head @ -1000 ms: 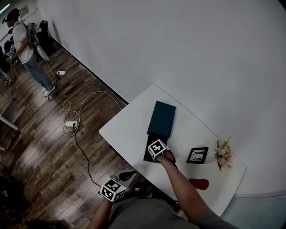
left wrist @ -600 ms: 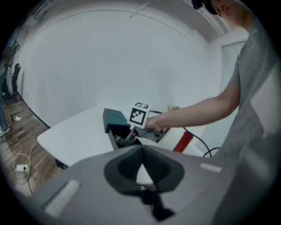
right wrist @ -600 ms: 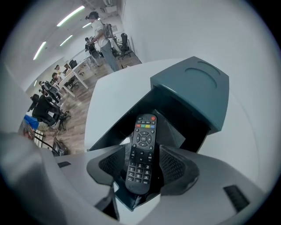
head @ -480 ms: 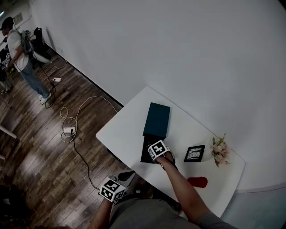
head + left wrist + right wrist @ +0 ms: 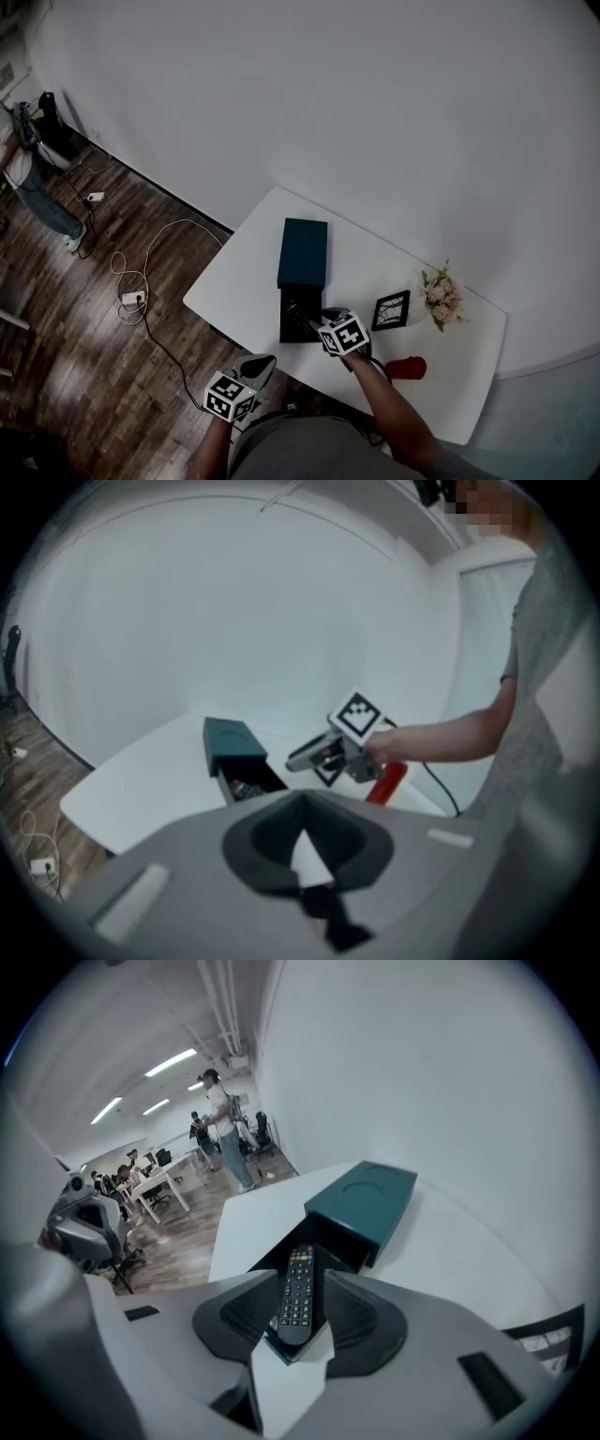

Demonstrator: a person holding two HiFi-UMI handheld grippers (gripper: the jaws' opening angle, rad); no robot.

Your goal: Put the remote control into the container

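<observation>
The left hand-held gripper [image 5: 262, 365] hangs off the near edge of the white bench [image 5: 234, 281] above the wooden floor [image 5: 84, 356], its jaws closed together on nothing. The right hand-held gripper [image 5: 322, 319] hovers over the bench, tilted down; its jaws have just been closing yet stand apart, gripping nothing. Seen through their gap in the right gripper view, the remote control [image 5: 298, 1296] lies apart below them, lengthwise in the black open tray of the teal container [image 5: 361, 1199]. To the right stand a red cylinder [image 5: 410, 367], a small picture frame [image 5: 391, 310] and a flower bunch [image 5: 441, 295].
</observation>
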